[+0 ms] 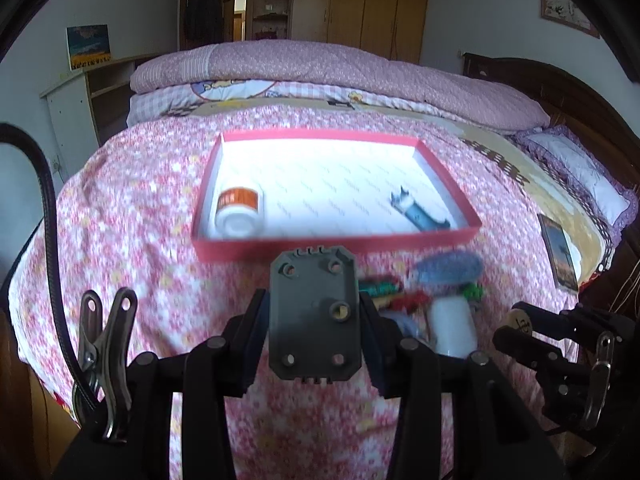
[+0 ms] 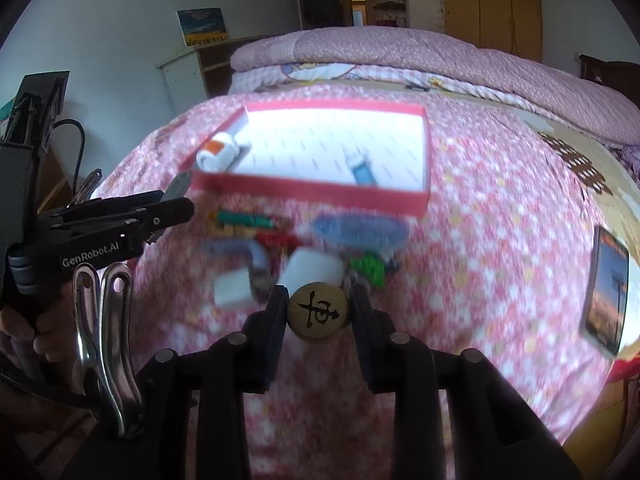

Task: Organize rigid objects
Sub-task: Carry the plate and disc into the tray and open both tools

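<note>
The left gripper [image 1: 314, 322] clamps a flat grey plastic plate [image 1: 313, 312], octagonal with round screw holes, at the lower centre of the left wrist view. The right gripper [image 2: 319, 312] pinches a round wooden disc [image 2: 318, 311] with a black painted character on its face, lower centre of the right wrist view. Beyond both, a shallow red cardboard box [image 1: 340, 244] with a white floor lies on the pink floral bed cover [image 1: 132, 216]; inside lie a white cylindrical bottle [image 1: 239, 213] with an orange label at left and a small blue-and-white piece [image 1: 418, 212] at right. A blurred heap of coloured small items [image 2: 304, 248] sits just in front of the box.
</note>
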